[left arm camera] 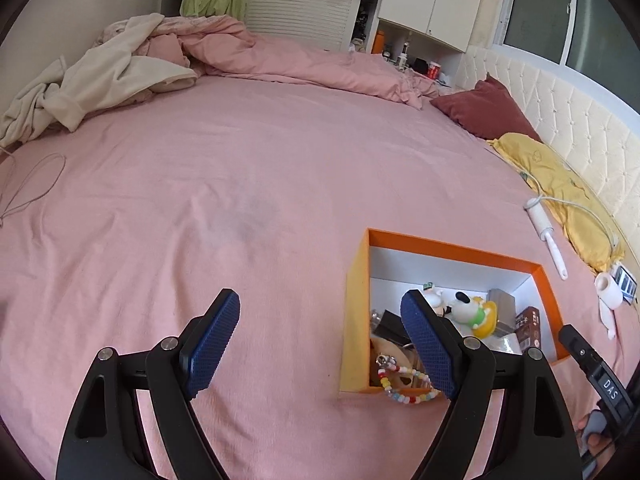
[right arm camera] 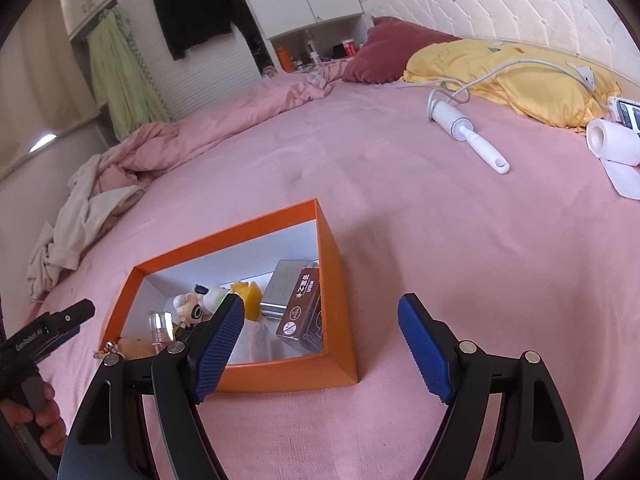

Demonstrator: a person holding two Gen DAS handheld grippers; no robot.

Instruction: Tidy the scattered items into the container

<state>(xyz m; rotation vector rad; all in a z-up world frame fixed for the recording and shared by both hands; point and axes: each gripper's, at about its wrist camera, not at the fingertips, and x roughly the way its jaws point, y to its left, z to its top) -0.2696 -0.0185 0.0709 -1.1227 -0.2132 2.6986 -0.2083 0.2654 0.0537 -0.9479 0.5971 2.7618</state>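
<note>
An orange box (left arm camera: 452,249) with a white inside sits on the pink bed; it also shows in the right wrist view (right arm camera: 336,300). It holds a Snoopy figure (left arm camera: 466,310), a yellow toy (right arm camera: 249,294), a grey tin (right arm camera: 282,286), a brown carton (right arm camera: 302,306), a small glass bottle (right arm camera: 160,326) and a bead bracelet (left arm camera: 404,390) hanging over its near rim. My left gripper (left arm camera: 320,344) is open and empty above the sheet, left of the box. My right gripper (right arm camera: 320,350) is open and empty above the box's near right corner.
A white lint roller (right arm camera: 468,130) and a roll of tissue (right arm camera: 614,142) lie on the bed to the right, near a yellow pillow (right arm camera: 512,76) with a white cable. A crumpled pink duvet (left arm camera: 280,60) and cream clothes (left arm camera: 92,84) lie at the far side.
</note>
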